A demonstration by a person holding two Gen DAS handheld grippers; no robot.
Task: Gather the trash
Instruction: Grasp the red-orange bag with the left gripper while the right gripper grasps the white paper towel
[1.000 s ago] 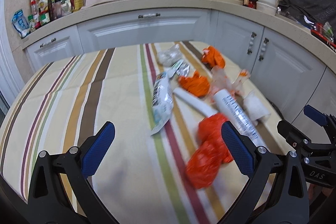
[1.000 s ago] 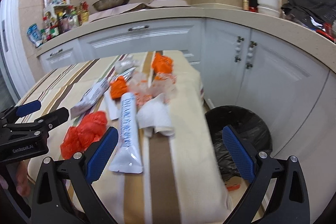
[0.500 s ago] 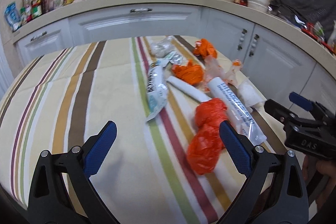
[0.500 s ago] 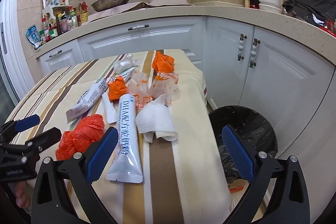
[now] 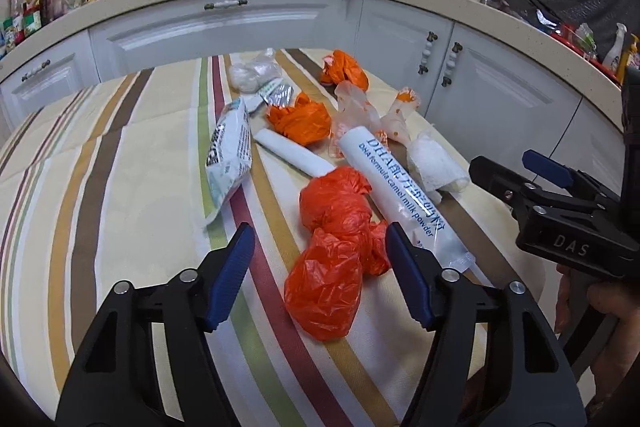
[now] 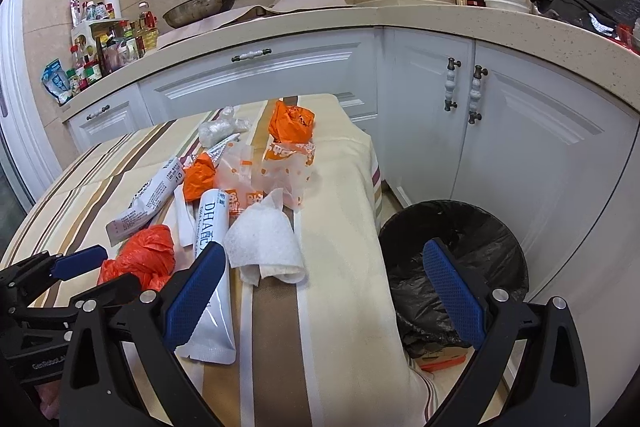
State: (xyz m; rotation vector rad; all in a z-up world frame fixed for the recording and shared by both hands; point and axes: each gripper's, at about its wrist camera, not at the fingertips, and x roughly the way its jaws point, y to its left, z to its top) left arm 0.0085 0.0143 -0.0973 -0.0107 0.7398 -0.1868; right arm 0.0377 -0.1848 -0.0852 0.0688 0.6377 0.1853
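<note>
Since earlier frame, left gripper (image 5: 320,267) dropped closer, jaws spread astride red plastic bag (image 5: 336,247) on striped desk (image 5: 120,187). Right gripper (image 6: 320,291) spread wide, empty, above desk edge beside black bin (image 6: 460,247).

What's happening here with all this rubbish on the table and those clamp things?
A person is clearing trash off a striped tablecloth, with a hand-held gripper in each hand. The left hand-held gripper is open, its fingers either side of a crumpled red plastic bag but not closed on it. The right hand-held gripper is open and holds nothing, near a white tissue. A black-lined bin stands on the floor beside the table.
</note>
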